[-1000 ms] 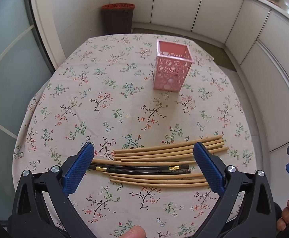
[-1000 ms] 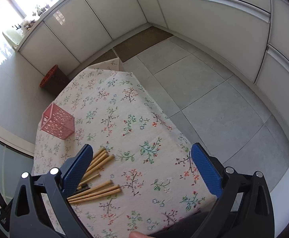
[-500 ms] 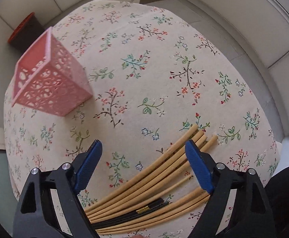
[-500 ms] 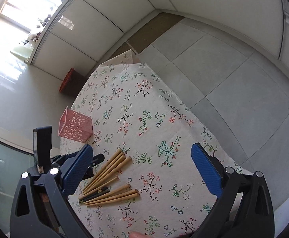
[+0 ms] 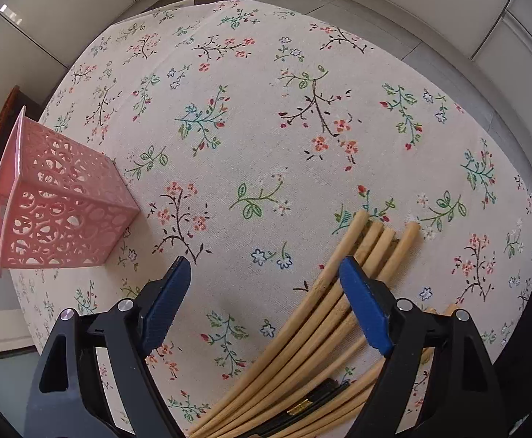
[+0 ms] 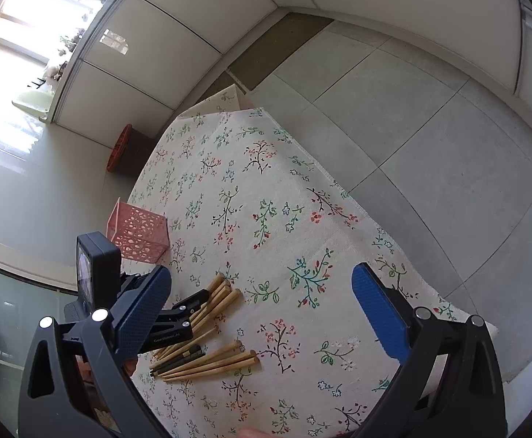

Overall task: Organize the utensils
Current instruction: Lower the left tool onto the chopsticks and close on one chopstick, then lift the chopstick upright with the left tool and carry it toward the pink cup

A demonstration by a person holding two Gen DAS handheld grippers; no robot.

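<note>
The left claw (image 5: 264, 306) is wide open and holds nothing. It is lowered over the thick ends of the wooden chopsticks (image 5: 324, 325), and its right finger (image 5: 362, 310) stands over the upper bundle while the left finger is over bare cloth. I judge it is placed so because a bundle must come between the 2 fingers before they close.

The chopsticks lie flat on the worktop (image 5: 266, 109), near the edge closest to the person, in 2 light bundles with a dark pair (image 6: 178, 359) between them. In the right wrist view the upper bundle (image 6: 216, 297) lies fanned and the lower bundle (image 6: 214, 363) lies nearer to the person. They are lying, not standing, so they are not yet organized.

The pink holder (image 5: 56, 200) stands upright near the left edge of the worktop, well apart from the chopsticks. Its open top makes it the probable place for them.

The right claw (image 6: 260, 314) is also wide open and empty, held high above the worktop, apart from all things. I think it waits there so that it does not disturb the left one.
</note>
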